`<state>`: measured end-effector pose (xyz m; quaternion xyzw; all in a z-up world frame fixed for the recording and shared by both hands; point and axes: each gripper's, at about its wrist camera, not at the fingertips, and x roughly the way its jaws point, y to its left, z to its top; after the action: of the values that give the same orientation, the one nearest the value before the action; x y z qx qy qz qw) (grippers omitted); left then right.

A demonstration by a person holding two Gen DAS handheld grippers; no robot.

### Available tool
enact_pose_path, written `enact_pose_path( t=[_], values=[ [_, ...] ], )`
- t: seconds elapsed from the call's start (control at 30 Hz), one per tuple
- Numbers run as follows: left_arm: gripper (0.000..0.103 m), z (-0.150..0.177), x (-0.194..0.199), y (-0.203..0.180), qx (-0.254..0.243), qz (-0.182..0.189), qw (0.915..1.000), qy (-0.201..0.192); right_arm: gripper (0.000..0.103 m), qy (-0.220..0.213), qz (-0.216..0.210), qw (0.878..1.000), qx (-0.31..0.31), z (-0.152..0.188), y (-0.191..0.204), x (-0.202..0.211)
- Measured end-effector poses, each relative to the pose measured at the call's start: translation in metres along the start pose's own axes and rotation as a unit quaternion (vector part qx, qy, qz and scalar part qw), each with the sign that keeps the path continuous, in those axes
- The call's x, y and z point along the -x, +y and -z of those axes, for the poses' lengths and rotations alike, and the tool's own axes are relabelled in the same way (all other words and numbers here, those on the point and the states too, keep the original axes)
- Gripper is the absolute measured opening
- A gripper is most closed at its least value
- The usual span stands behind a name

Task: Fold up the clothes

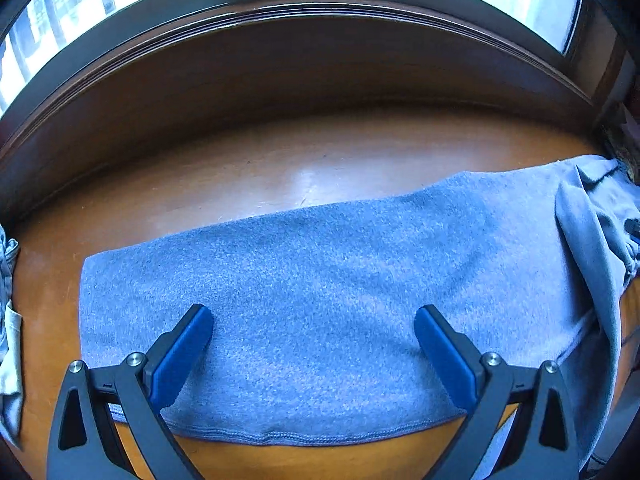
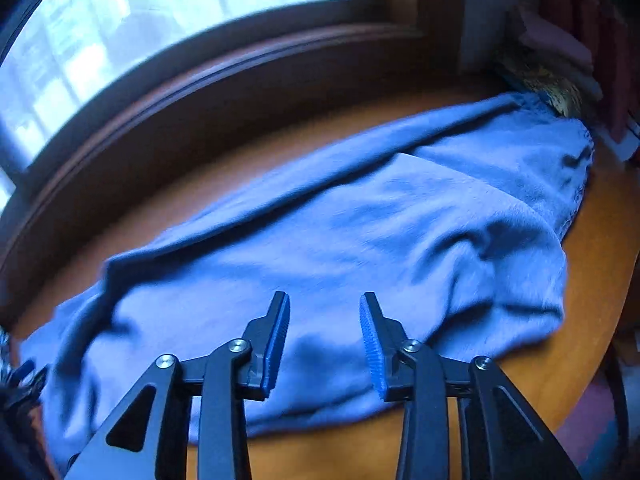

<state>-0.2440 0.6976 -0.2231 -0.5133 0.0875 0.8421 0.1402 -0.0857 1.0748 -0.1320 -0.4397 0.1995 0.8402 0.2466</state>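
Left wrist view: a soft blue fleece garment (image 1: 320, 300) lies on the round orange wooden table (image 1: 240, 176), limp and light, best pinched at its stitched hem. Left gripper (image 1: 314, 320) gapes wide; right gripper (image 2: 325, 304) stands partly apart, empty.

No readable text, labels or numbers anywhere.

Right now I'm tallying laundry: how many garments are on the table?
2 that I can make out: a blue garment spread across the table under both grippers, and a paler one at its left edge, mostly out of frame. Others may be hidden.
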Motion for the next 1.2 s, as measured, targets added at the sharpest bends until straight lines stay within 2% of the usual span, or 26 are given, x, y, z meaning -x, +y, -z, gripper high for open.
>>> enact_pose_path(
  t=[0.07, 0.33, 0.43, 0.53, 0.63, 0.73, 0.77, 0.83, 0.87, 0.97, 1.2],
  values=[
    [0.103, 0.001, 0.0, -0.002, 0.0, 0.0, 1.0, -0.004, 0.042, -0.004, -0.015, 1.0, 0.014, 0.005, 0.037, 0.011],
    [0.103, 0.003, 0.001, -0.005, -0.012, 0.007, 0.9996, -0.025, 0.047, 0.013, -0.084, 0.994, 0.067, 0.056, 0.112, 0.055],
    [0.103, 0.005, 0.006, -0.006, -0.01, 0.019, 0.9998, -0.003, 0.049, 0.032, -0.122, 0.987, 0.099, 0.072, 0.143, 0.064],
    [0.103, 0.02, 0.027, -0.008, -0.015, 0.058, 0.9982, -0.002, 0.05, 0.037, -0.14, 0.98, 0.136, 0.086, 0.168, 0.069],
    [0.103, 0.046, 0.061, -0.018, -0.044, 0.082, 0.9955, -0.014, 0.05, 0.052, -0.168, 0.974, 0.144, 0.09, 0.179, 0.064],
    [0.103, 0.073, 0.085, -0.024, -0.059, 0.097, 0.9936, -0.008, 0.05, 0.071, -0.195, 0.966, 0.151, 0.091, 0.189, 0.061],
    [0.103, 0.085, 0.09, -0.012, -0.057, 0.103, 0.993, -0.004, 0.05, 0.076, -0.201, 0.964, 0.154, 0.091, 0.194, 0.06],
    [0.103, 0.111, 0.102, 0.012, -0.055, 0.115, 0.9918, 0.004, 0.05, 0.082, -0.211, 0.96, 0.162, 0.091, 0.202, 0.057],
    [0.103, 0.133, 0.123, 0.021, -0.05, 0.123, 0.9911, 0.003, 0.05, 0.084, -0.217, 0.958, 0.166, 0.091, 0.206, 0.055],
    [0.103, 0.146, 0.125, 0.012, -0.044, 0.162, 0.9858, -0.001, 0.05, 0.097, -0.222, 0.954, 0.175, 0.093, 0.22, 0.051],
    [0.103, 0.15, 0.121, 0.001, -0.038, 0.14, 0.9895, 0.001, 0.05, 0.135, -0.2, 0.953, 0.185, 0.109, 0.243, 0.033]
  ],
)
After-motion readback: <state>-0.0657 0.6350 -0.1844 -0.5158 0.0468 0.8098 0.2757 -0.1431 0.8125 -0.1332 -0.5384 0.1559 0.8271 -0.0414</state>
